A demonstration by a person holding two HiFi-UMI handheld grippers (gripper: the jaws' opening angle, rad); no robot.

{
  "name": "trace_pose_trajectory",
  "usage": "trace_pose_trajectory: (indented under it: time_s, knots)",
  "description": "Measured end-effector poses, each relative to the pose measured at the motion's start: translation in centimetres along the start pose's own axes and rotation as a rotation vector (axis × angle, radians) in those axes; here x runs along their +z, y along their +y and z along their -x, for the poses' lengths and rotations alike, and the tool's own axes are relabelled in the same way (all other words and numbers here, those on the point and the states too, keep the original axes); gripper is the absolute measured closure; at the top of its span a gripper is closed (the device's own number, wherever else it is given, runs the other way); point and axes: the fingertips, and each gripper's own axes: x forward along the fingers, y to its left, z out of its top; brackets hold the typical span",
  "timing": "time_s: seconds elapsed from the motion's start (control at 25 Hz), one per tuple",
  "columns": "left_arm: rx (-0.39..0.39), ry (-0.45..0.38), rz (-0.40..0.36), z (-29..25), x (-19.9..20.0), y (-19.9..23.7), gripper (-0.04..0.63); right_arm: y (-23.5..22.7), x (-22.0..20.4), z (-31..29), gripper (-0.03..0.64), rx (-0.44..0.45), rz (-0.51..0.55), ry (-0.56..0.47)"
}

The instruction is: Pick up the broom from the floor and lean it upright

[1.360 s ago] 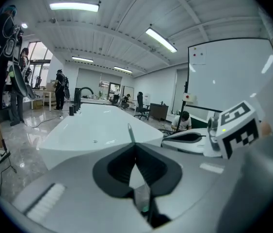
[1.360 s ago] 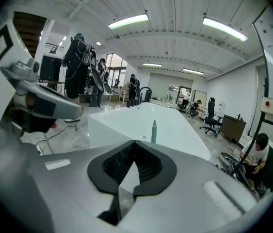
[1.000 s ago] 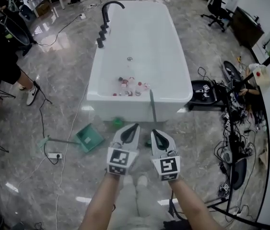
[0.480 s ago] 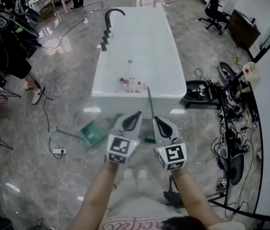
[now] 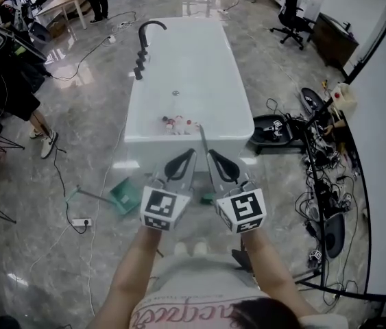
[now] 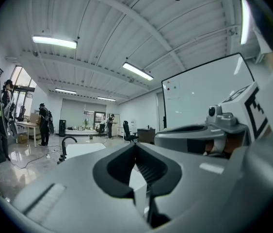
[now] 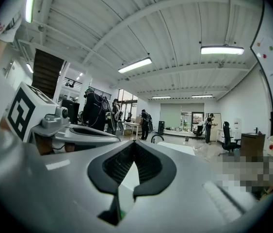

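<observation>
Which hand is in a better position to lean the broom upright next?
Right: the right gripper is shut on the broom handle near the bathtub; the left gripper, also shut, is only beside it.

The left tongs and right tongs rise side by side, closer to the head camera. The broom comes up with them, and its green head now shows between them. The person's shirt enters at the near edge.
</observation>
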Motion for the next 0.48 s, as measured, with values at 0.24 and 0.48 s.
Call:
trace_pose_trajectory:
  time_s: [0.24, 0.48]
  knots:
    - [-0.003, -0.046, 0.001, -0.2, 2.2, -0.3, 0.597, -0.5, 2.0, 0.4, 0.615, -0.013, 0.031, -0.025]
    - [-0.014, -0.061, -0.015, -0.3, 3.3, -0.5, 0.597, -0.8, 2.9, 0.4, 0.617, -0.015, 0.032, -0.029]
